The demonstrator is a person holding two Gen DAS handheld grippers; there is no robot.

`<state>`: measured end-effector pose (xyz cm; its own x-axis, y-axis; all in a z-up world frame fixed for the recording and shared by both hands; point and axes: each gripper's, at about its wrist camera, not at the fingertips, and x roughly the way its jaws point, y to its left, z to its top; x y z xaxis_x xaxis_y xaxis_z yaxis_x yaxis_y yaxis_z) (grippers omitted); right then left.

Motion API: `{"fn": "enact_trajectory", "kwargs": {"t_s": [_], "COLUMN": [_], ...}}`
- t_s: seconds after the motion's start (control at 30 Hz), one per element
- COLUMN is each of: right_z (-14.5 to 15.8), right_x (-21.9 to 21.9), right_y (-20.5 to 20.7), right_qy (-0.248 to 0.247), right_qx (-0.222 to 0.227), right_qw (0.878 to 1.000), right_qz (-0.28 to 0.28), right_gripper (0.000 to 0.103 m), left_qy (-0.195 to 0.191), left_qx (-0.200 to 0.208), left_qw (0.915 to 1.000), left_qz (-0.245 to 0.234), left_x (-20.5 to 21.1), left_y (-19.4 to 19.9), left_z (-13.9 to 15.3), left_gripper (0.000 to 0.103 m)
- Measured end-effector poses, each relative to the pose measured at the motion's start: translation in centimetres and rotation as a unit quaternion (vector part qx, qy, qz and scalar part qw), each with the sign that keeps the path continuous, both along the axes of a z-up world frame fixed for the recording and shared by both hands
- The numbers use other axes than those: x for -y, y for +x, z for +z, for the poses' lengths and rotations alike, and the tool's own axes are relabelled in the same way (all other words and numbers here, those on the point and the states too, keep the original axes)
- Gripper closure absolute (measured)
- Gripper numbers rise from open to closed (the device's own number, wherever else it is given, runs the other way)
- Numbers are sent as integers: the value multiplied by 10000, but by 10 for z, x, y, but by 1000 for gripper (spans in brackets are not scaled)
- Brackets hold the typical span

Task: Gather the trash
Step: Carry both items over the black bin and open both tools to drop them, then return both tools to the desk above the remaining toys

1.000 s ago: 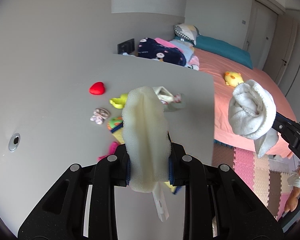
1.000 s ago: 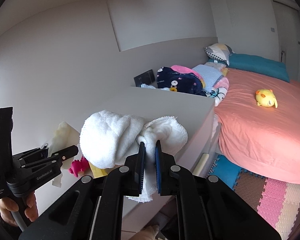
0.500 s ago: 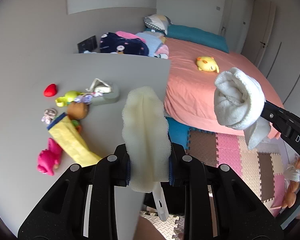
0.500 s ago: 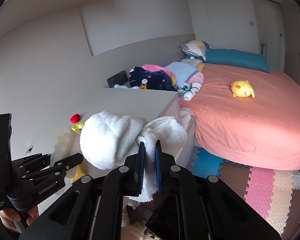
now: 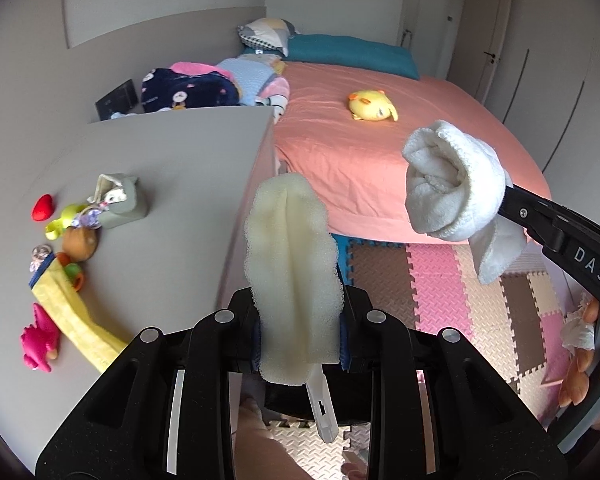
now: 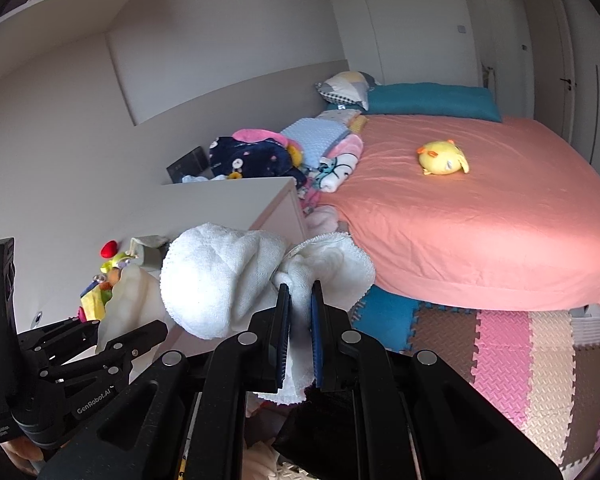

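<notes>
left gripper (image 5: 300,332): clamps sponge (image 5: 290,264), light, squashy | right gripper (image 6: 300,316): pinches towel (image 6: 236,280), soft, floppy; grip bunched middle

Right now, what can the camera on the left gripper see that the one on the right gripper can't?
Only the left wrist view shows the pink toy on the grey table and the plastic stick under the foam. Only the right wrist view shows the wall shelf. Both show the foam piece, the white cloth, the bed and the yellow plush.
</notes>
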<state>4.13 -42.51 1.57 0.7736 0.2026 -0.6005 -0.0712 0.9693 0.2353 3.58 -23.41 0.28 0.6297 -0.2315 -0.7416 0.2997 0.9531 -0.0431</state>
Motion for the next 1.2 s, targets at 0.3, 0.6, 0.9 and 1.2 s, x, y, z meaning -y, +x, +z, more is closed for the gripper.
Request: {"fn": "enact_trajectory", "kwargs": {"t_s": [0.3, 0.6, 0.9, 1.2], "right_z": [-21, -31, -31, -26], "right_x": [21, 27, 28, 17], "right_y": [13, 27, 28, 25], "right_qy": [0, -190, -157, -254], "right_qx": [-330, -515, -508, -462], "right_qw": [9991, 9967, 9960, 9969], "right_qz": [-262, -602, -716, -582], "right_gripper": [92, 36, 36, 35], "left_qy": [101, 351, 309, 192], "left_qx": [-252, -448, -539, -509], "left_qw": [9992, 9979, 9980, 9985], "left_qz": [-303, -318, -151, -28], "left_x": [26, 35, 17, 7], "left_y": [11, 17, 19, 17], "left_z": [-18, -35, -34, -32], "left_gripper": [76, 6, 6, 6]}}
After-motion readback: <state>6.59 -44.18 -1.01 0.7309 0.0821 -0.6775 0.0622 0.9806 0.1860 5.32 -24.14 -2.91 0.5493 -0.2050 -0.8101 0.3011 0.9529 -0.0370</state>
